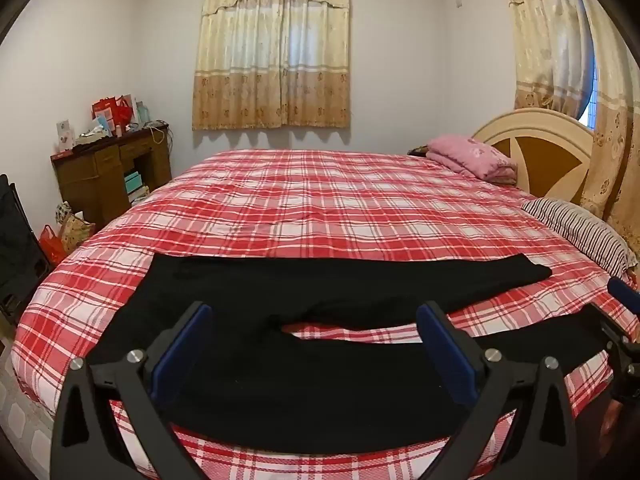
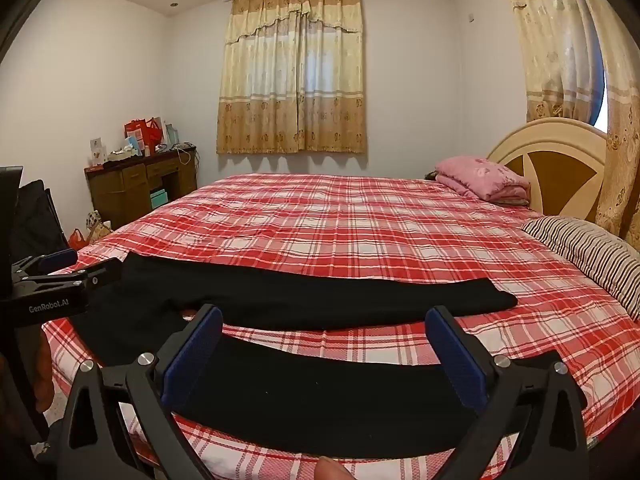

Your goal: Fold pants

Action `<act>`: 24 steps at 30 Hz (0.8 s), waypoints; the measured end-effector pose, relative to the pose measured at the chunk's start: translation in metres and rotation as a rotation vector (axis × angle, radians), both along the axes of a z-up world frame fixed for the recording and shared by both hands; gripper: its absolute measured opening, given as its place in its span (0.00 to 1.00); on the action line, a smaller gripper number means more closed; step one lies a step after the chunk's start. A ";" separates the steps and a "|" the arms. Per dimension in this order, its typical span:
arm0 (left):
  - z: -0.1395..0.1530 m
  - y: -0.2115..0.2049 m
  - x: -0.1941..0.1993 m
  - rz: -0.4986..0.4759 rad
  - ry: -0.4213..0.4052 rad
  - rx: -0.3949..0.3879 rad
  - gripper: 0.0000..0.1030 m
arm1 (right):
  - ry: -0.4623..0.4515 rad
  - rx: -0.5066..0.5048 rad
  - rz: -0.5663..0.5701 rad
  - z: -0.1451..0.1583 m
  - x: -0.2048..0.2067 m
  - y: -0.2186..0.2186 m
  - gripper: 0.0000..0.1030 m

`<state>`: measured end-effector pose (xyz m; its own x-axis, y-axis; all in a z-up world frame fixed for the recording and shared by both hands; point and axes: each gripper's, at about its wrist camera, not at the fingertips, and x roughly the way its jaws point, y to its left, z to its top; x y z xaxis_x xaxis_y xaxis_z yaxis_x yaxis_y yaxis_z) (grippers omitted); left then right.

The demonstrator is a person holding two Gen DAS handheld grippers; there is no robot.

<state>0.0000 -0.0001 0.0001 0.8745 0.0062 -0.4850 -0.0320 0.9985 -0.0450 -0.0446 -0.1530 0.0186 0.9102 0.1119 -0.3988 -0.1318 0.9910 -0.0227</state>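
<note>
Across the plaid bed (image 1: pixel 320 208), black pants (image 1: pixel 280 292) flat, waist left, legs right.

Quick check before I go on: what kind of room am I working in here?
A home bedroom, by the look of it: a large bed with a red plaid cover, a curved headboard, and curtains over the window.

Open bedspread (image 1: pixel 320 208) beyond pants (image 1: pixel 280 292), pillows (image 2: pixel 592 248) right
</note>
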 end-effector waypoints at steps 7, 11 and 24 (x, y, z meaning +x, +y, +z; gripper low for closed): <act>-0.001 -0.006 0.005 0.010 -0.006 -0.005 1.00 | 0.000 0.002 -0.006 -0.003 0.002 0.003 0.99; 0.003 -0.008 0.001 0.013 -0.008 -0.001 1.00 | 0.003 0.005 -0.008 -0.004 0.003 0.005 0.99; -0.001 0.009 -0.001 0.014 -0.025 -0.015 1.00 | 0.008 0.009 -0.009 -0.002 0.000 -0.001 0.99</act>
